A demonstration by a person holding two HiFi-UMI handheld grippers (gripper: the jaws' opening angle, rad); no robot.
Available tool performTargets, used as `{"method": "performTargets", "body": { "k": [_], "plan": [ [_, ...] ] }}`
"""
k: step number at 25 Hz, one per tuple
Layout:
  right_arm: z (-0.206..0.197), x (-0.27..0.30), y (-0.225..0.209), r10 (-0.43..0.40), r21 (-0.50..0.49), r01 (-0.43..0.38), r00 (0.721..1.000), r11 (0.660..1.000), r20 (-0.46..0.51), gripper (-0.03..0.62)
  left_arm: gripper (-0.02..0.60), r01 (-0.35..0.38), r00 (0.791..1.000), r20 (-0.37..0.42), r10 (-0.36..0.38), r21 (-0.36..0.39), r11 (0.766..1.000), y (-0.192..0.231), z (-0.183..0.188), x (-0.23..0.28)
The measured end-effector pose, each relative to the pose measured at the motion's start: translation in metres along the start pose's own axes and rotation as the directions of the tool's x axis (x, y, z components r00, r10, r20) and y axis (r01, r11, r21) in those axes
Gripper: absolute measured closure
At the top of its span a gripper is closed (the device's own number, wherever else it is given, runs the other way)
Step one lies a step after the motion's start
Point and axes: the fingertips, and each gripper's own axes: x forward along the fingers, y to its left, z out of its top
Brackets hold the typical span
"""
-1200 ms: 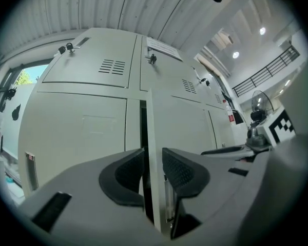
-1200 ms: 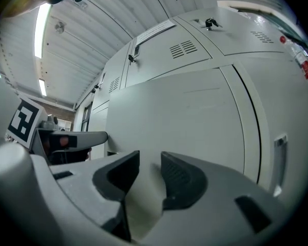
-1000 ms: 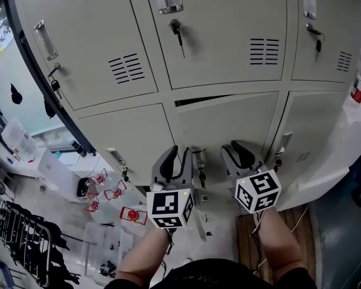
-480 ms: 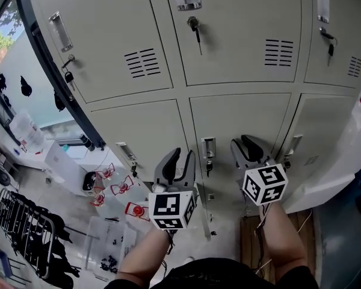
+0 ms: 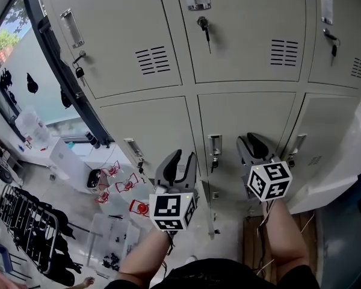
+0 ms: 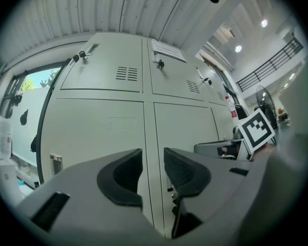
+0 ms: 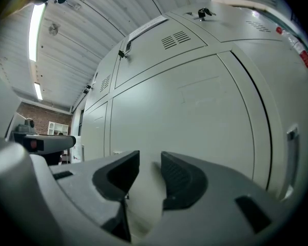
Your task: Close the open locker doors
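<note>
- The left tool [image 5: 182,156] [image 6: 153,160] is held level with its jaws parted and nothing between them (only bare door panel is seen through the gap)
- It is aimed at the seam where the lower left door [image 5: 153,128] [image 6: 97,127] meets the lower middle door [image 5: 246,116] [image 6: 190,127] [image 7: 195,111]; whether the metal is touched cannot be judged
- The right tool [image 5: 249,140] [image 7: 150,165] is likewise released, with its jaws apart and empty, and is pointed at the lower middle door, which fills its view close ahead
- A marker cube [image 5: 269,181] is carried at the back of each tool, and each tool is held by a bare forearm [image 5: 283,233] rising from the bottom of the head view
- The lower middle door is seen lying flush with its neighbours, with its handle [image 5: 215,144] between the two tools
- The lower right door [image 5: 331,131] and the upper doors [image 5: 240,35] also appear closed, and a key [image 5: 206,29] is seen hanging from the lock of the upper middle one
- A window [image 5: 24,71] is seen to the left of the lockers, and small red items [image 5: 117,188] are scattered on the floor [image 5: 225,239] below it
</note>
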Motion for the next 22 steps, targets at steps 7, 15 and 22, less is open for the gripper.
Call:
{"method": "performTargets", "body": {
  "k": [7, 15, 22],
  "plan": [
    [0.001, -0.010, 0.003, 0.011, 0.008, -0.011, 1.000, 1.000, 0.005, 0.476, 0.431, 0.014, 1.000, -0.023, -0.014, -0.005, 1.000, -0.007, -0.006, -0.011],
    [0.000, -0.032, 0.006, 0.041, 0.004, -0.041, 0.999, 0.999, -0.006, 0.476, 0.416, 0.008, 1.000, -0.029, -0.008, -0.009, 1.000, -0.028, -0.007, -0.027],
    [-0.012, -0.061, 0.007, 0.099, 0.009, -0.098, 0.995, 0.995, -0.031, 0.476, 0.402, -0.029, 0.997, -0.068, 0.027, -0.033, 0.999, -0.053, -0.025, -0.045]
  ]
}}
